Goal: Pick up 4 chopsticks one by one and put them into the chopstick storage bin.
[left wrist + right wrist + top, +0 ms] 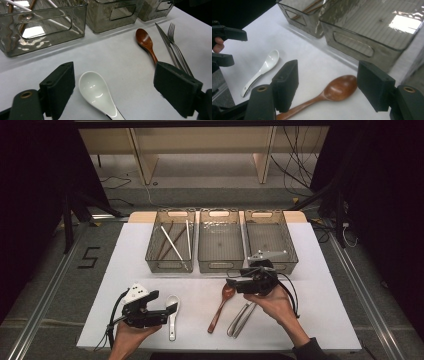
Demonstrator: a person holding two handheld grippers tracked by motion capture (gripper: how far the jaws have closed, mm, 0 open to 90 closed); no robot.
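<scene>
Wooden spoon lies flat on the white table, front centre, just below the middle bin. Long axis runs near-far with a slight slant: bowl at the far end pointing toward the bins, handle end toward the person.

Count: 1 wooden spoon, 1 white ceramic spoon, 1 knife, 1 fork, 3 clear grey bins in a row at the back. Left bin holds several chopsticks, light and dark; exact number unclear. Knife and fork lie side by side just right of the wooden spoon.

Right gripper: jaws wide apart, holding nothing, hovering over the wooden spoon's bowl with the bowl between them in its own view, no contact visible.

Left gripper: jaws wide apart, empty, the ceramic spoon's bowl on the table between them, pads clear of it.
</scene>
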